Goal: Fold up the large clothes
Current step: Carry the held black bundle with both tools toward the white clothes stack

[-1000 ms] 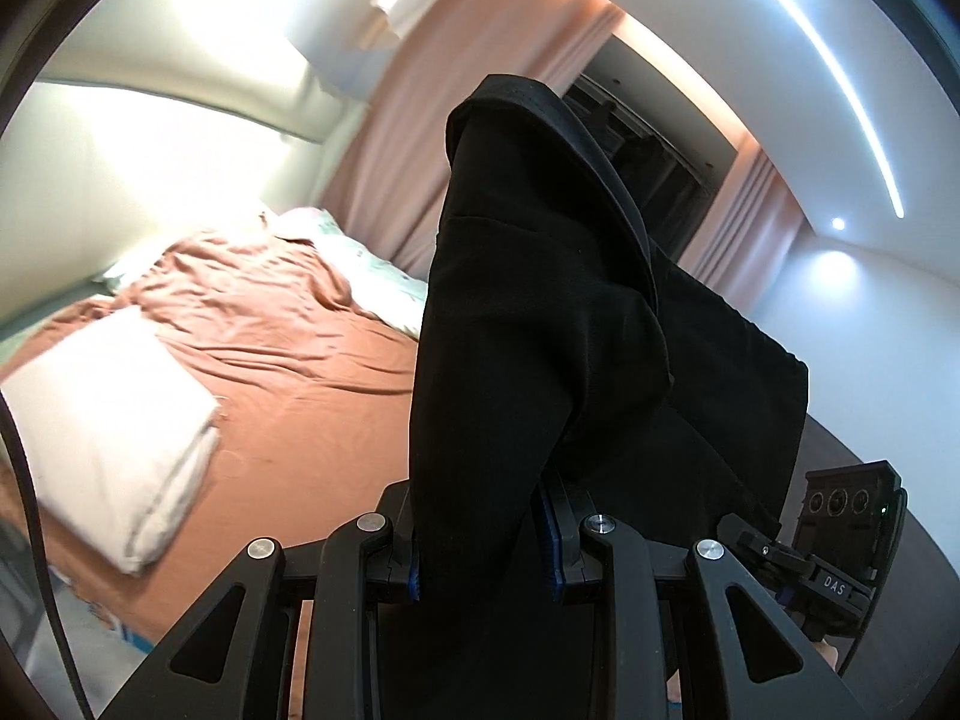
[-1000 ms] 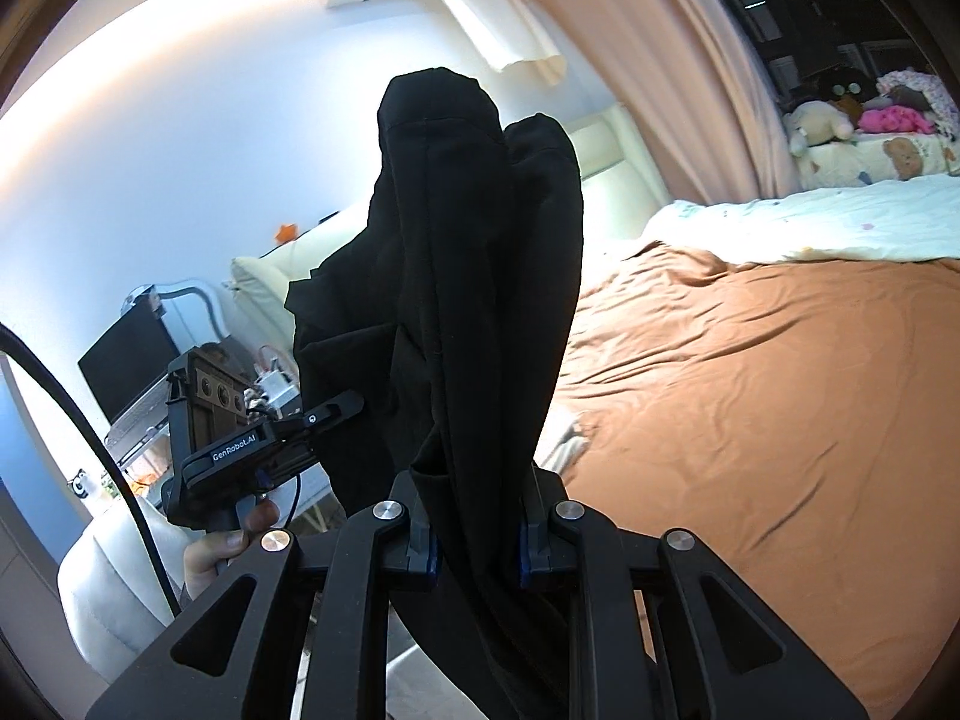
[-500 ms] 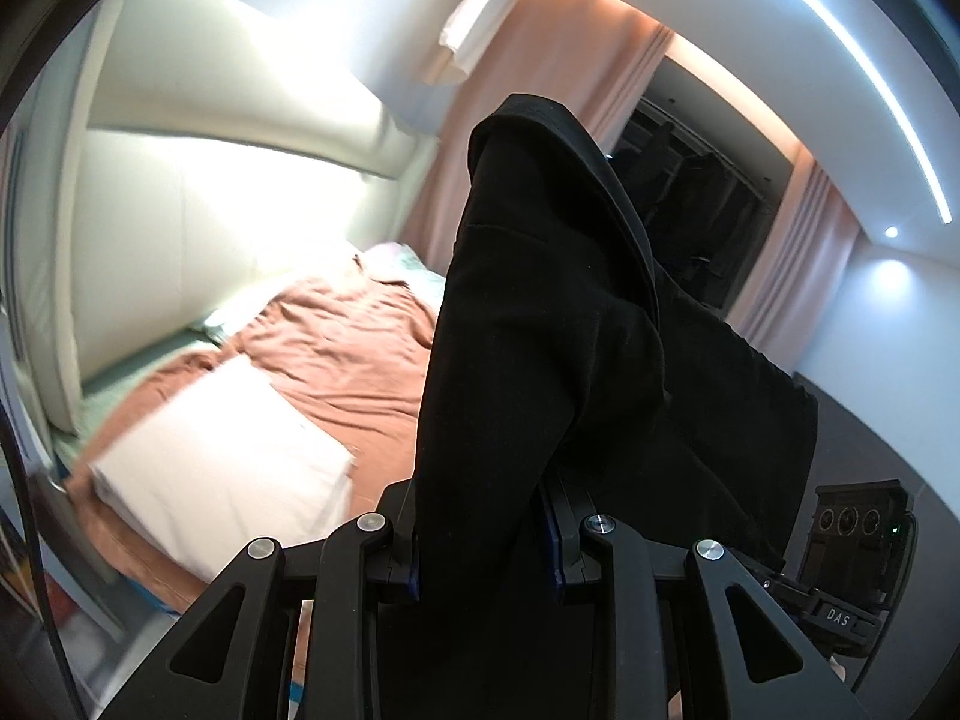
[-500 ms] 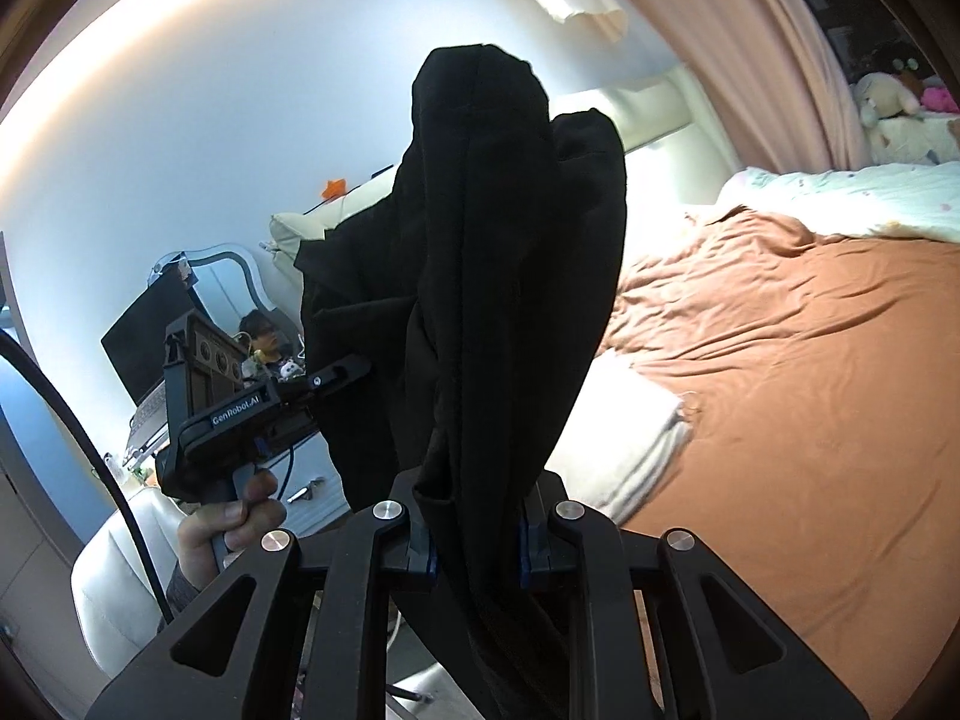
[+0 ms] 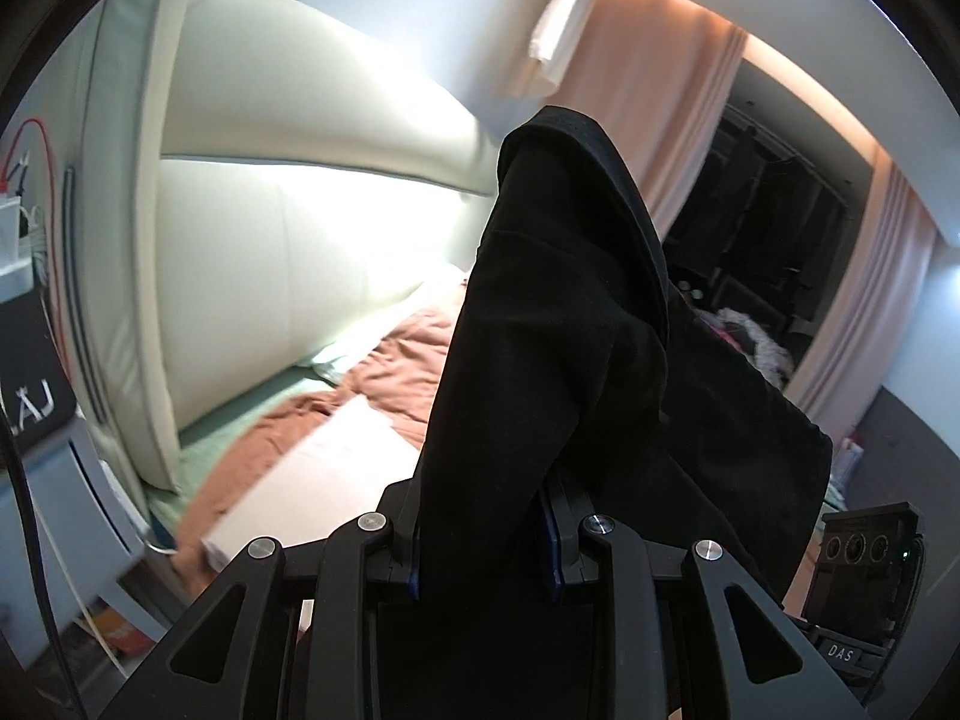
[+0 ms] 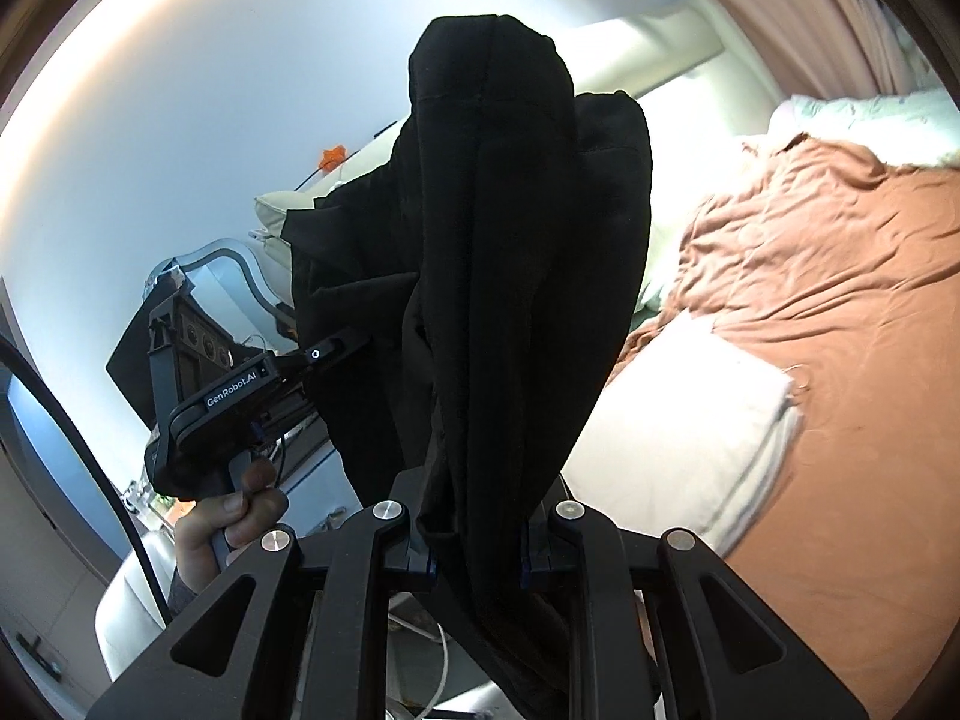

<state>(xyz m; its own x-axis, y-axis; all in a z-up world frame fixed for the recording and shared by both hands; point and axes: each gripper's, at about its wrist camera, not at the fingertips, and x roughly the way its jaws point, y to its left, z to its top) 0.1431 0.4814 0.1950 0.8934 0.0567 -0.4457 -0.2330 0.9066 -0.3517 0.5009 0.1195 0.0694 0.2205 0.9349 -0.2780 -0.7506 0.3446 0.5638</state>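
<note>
Black garment (image 5: pixel 558 360) held aloft between both grippers, near the bed's (image 6: pixel 840 300) left edge.
Left gripper (image 5: pixel 483 540) and right gripper (image 6: pixel 477 540) each have jaws clamped on bunched fabric; a white pillow (image 6: pixel 690 420) lies on the bed just beyond.

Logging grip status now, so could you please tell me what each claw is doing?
Left claw: closed on the black garment.
Right claw: closed on the same black garment.

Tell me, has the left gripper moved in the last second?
Yes. The left gripper, shut on the black garment, has swung left: the cream headboard now fills its view, and the white pillow has slid toward the centre.
</note>
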